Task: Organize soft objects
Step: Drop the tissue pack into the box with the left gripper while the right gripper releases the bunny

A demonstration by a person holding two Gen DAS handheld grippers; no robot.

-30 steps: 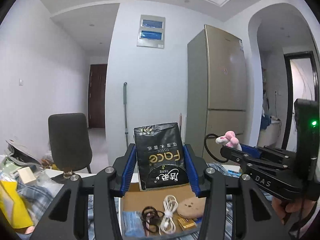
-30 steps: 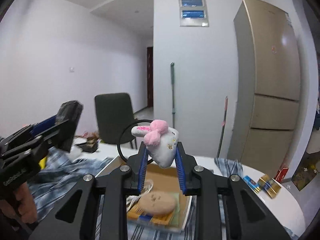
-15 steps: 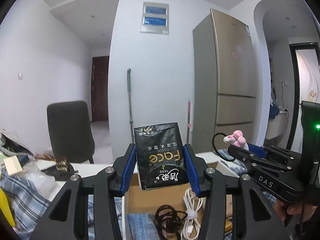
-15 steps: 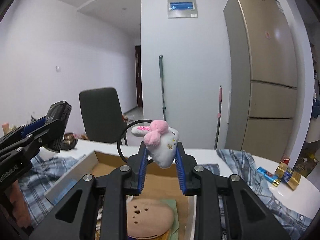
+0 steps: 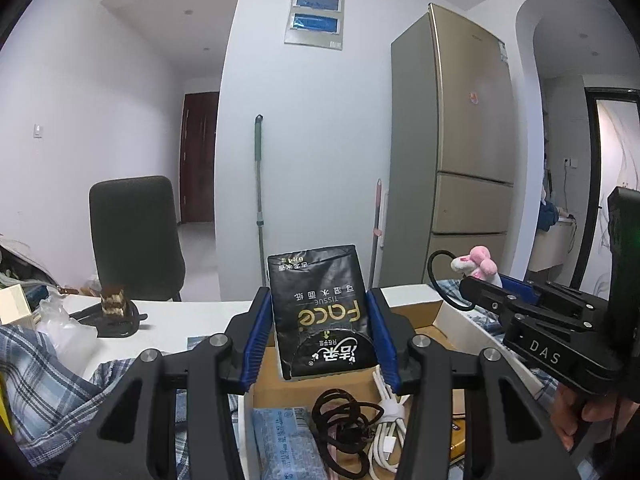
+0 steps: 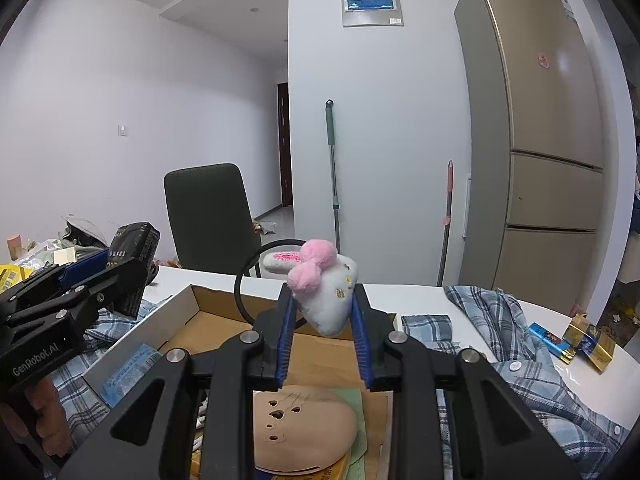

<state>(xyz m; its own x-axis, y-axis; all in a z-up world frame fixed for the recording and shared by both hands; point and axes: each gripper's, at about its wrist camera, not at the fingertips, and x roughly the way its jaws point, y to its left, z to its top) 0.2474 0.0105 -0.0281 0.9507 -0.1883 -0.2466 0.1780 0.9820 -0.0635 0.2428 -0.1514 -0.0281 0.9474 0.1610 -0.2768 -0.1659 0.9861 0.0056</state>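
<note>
My left gripper (image 5: 320, 320) is shut on a black tissue pack (image 5: 320, 312), held upright above the open cardboard box (image 5: 404, 300). My right gripper (image 6: 322, 320) is shut on a white plush bunny with a pink bow (image 6: 326, 288) on a black hair loop, also over the box (image 6: 180, 300). In the left wrist view the right gripper (image 5: 486, 276) shows at the right with the bunny (image 5: 478, 266). In the right wrist view the left gripper (image 6: 120, 266) with the pack (image 6: 134, 252) shows at the left.
In the box lie a blue pack (image 5: 284, 444), black hair ties (image 5: 344, 432), a white cable (image 5: 384, 416) and a tan plush (image 6: 304, 428). Plaid shirts (image 6: 516, 352) cover the white table (image 5: 180, 316). A dark chair (image 6: 208, 216), a mop (image 6: 332, 176) and a fridge (image 6: 540, 140) stand behind.
Both grippers have sunk toward the box and moved forward over it, each keeping its grip; the box contents sit closer beneath them.
</note>
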